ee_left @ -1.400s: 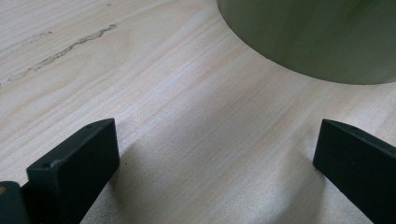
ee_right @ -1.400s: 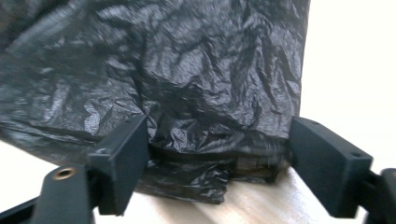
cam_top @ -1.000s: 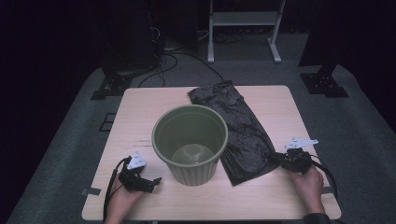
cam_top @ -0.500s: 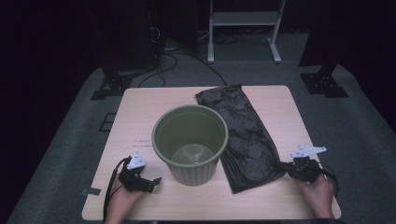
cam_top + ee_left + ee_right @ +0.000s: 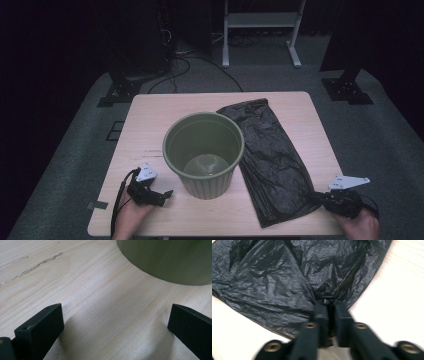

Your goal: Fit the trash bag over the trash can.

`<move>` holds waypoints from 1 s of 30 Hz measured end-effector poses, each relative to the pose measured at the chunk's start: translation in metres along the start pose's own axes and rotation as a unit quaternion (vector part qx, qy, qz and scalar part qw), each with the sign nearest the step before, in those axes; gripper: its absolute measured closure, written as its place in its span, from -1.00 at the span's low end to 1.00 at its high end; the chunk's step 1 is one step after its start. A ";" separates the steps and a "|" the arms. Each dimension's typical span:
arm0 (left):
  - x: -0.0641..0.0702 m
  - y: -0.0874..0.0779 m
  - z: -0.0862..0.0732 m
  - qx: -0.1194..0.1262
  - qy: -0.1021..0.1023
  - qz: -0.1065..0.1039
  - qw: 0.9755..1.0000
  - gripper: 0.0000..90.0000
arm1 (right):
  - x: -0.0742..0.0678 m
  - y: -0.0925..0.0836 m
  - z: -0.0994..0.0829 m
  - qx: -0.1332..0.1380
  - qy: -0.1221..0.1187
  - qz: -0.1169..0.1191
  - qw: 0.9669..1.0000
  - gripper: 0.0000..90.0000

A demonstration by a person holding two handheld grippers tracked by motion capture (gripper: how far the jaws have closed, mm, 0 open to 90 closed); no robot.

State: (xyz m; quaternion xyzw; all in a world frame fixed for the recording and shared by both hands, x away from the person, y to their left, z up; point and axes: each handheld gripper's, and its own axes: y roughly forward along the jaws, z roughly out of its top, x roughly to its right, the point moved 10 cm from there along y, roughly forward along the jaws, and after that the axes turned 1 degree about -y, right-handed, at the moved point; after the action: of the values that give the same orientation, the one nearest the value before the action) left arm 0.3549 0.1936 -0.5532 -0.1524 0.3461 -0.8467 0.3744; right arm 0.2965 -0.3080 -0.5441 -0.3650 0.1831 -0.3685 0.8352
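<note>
Black bag [image 5: 270, 160] dragged nearer table edge

High view: overhead, facing forward across the table [image 5: 150, 120]. Gripper views: close and low, sharing its bin [image 5: 170, 260] and black bag [image 5: 274, 277].

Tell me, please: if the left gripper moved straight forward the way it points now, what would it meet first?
Most likely the green bin. The left gripper has its jaws open over bare table, and the bin's wall stands ahead, slightly to one side, so one jaw might touch first. Depth is hard to judge.
</note>
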 end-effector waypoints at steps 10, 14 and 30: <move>0.000 0.000 0.000 0.000 0.000 0.000 1.000 -1.00 | 0.011 -0.002 0.028 0.023 0.016 -0.062 0.998 -0.61; 0.000 0.000 0.000 0.000 -0.001 0.001 1.000 -1.00 | 0.012 0.010 0.045 0.024 0.015 -0.058 0.998 -0.70; 0.000 0.000 0.000 0.000 -0.001 0.001 1.000 -1.00 | 0.045 0.064 0.087 0.002 0.041 -0.051 0.998 -0.68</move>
State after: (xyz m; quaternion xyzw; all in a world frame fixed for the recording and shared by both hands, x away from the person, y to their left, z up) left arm 0.3551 0.1935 -0.5532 -0.1529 0.3457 -0.8461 0.3757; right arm 0.4070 -0.2706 -0.5348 -0.3567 0.1981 -0.4257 0.8076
